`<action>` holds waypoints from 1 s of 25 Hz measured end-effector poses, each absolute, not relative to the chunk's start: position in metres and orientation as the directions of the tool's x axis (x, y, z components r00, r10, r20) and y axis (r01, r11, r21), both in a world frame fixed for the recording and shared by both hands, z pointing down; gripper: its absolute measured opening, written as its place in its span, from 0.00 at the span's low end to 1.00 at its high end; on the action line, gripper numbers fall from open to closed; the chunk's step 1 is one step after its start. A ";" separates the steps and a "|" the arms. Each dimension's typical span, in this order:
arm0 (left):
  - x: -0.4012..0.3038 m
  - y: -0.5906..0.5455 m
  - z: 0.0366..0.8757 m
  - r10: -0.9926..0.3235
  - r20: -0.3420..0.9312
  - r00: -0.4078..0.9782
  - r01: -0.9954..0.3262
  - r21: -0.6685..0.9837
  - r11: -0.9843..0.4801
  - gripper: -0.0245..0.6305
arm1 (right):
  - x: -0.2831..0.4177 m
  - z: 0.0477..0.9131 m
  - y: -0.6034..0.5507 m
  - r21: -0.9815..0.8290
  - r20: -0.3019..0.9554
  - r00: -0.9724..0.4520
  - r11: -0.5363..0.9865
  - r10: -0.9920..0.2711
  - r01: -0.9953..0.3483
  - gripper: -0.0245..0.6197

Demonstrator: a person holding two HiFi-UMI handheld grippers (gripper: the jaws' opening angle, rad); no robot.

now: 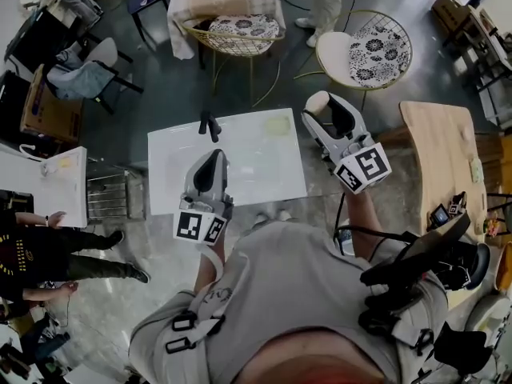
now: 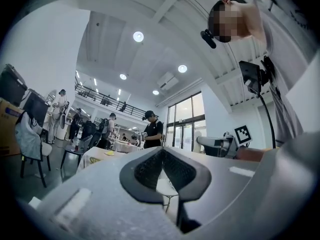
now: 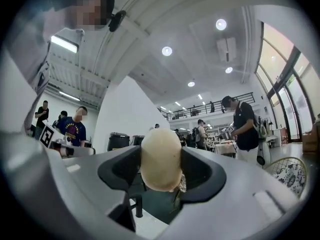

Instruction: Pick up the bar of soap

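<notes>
Right gripper (image 1: 326, 112): fingers part-way apart, clamped on the bar of soap (image 3: 160, 160), which is held clear of the white worktop (image 1: 248, 170). Left gripper (image 2: 163, 154): fingers together, nothing between.

Risk: the soap is rounded and probably slick, and it stands proud of the fingers. A tilt or slackened grip could let it slide out and drop.

Containers: none on the worktop. Cardboard box (image 1: 40, 102) at far left, contents not visible.

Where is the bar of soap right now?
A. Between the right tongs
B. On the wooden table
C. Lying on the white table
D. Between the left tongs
A: the right gripper view shows the cream bar of soap clamped between the pads of the right tongs.
</notes>
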State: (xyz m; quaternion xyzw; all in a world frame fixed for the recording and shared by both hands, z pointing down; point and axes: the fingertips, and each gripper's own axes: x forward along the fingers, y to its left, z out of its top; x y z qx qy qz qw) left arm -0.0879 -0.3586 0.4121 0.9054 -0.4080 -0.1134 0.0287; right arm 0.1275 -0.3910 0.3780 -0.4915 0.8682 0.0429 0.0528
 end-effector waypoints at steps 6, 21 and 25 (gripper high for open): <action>-0.080 -0.354 0.399 -0.722 -0.207 0.660 -0.716 0.119 -0.688 0.03 | 0.133 0.356 -0.353 -0.021 -0.166 -0.471 0.481 -0.866 -0.877 0.43; -0.087 -0.339 0.408 -0.739 -0.190 0.647 -0.730 0.128 -0.672 0.03 | 0.130 0.373 -0.344 -0.076 -0.157 -0.440 0.455 -0.884 -0.887 0.44; -0.088 -0.339 0.408 -0.744 -0.187 0.641 -0.733 0.136 -0.666 0.03 | 0.132 0.376 -0.347 -0.100 -0.146 -0.431 0.447 -0.890 -0.889 0.43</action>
